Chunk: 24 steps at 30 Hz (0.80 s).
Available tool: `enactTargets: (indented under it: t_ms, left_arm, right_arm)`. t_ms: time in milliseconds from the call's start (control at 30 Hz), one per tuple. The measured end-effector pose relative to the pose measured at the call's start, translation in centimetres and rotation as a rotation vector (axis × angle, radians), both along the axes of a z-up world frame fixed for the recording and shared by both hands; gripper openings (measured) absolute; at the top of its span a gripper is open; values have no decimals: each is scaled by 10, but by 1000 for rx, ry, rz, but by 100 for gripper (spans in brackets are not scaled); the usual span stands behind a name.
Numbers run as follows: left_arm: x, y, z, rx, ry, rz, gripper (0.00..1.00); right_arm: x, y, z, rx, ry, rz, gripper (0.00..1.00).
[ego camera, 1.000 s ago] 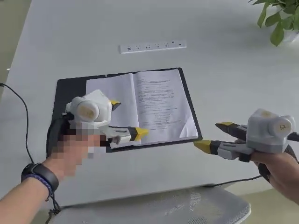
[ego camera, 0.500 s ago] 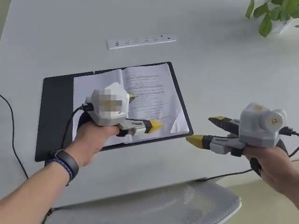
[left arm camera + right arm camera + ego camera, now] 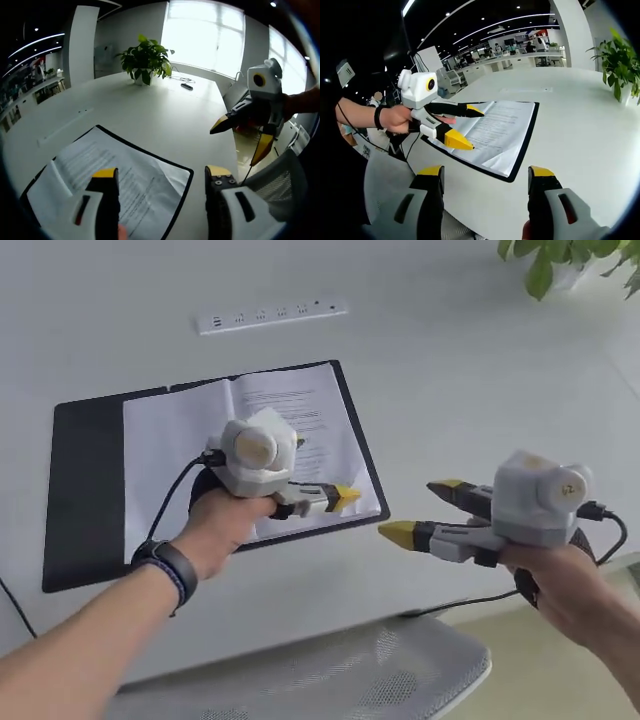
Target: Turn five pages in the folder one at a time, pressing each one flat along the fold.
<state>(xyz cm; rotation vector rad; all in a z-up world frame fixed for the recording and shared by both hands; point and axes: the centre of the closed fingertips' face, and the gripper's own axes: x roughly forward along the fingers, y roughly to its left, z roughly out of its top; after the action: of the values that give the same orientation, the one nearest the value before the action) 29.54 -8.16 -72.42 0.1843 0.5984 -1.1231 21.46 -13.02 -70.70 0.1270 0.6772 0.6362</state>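
Around my work I see a long white power strip (image 3: 272, 314) lying on the far side of the wide white table (image 3: 470, 380), and a leafy green potted plant (image 3: 560, 260) at the far right corner, well apart from everything else. A white mesh chair back (image 3: 400, 670) sits against the table's near edge. A black cable (image 3: 470, 605) trails from the right gripper (image 3: 420, 508) across the near edge.

The open black folder with white printed pages (image 3: 170, 450) lies flat at the table's left centre. Its long axis runs left to right, and its fold runs near to far with the far end tipped slightly right. The page tops point towards the power strip. The right page carries printed text and the left one looks blank.

The left gripper (image 3: 161, 172) stands in the way, hanging over the near part of the right page and hiding the fold's near end. Its jaws are spread with nothing between them. I cannot tell whether it touches the paper.

The right gripper hangs over bare table just right of the folder. Its jaws are also spread and empty, with the yellow tips pointing left.
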Motion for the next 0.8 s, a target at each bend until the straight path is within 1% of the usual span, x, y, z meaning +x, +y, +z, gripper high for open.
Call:
enactTargets:
  t_ms: [100,167,333,433,500,600,667,700,733,767,800]
  left_arm:
    - [1,-5,-9,17,6,1,69]
    - [2,-7,-19,25,17,4,68]
    - [2,-13,-35,56,39,14,66]
    - [2,-16,-45,77,45,23,65]
    - [2,-19,-52,89,55,27,65]
    - [0,-21,-61,113,56,31,63]
    - [-1,-21,-68,126,63,38,63]
    - [-1,-20,-72,144,61,45,62]
    - [0,-16,-76,177,45,44,61]
    - [-1,-19,-76,176,18,38,61]
    - [-2,-19,-76,182,11,37,61]
  right_arm:
    - [0,-1,0,0,2,1,67]
    - [0,-1,-1,1,4,2,67]
    - [-1,-3,-2,6,11,-1,67]
    - [-1,-4,-2,14,14,-7,66]
    - [-2,-6,-2,16,18,-9,66]
    - [-2,-8,-3,22,21,-14,66]
    - [-2,-10,-4,25,24,-17,66]
    - [-1,-10,-4,26,24,-18,66]
    - [-1,-11,-5,28,25,-19,66]
    - [-1,-12,-5,29,26,-20,66]
    - [0,-13,-5,30,26,-20,66]
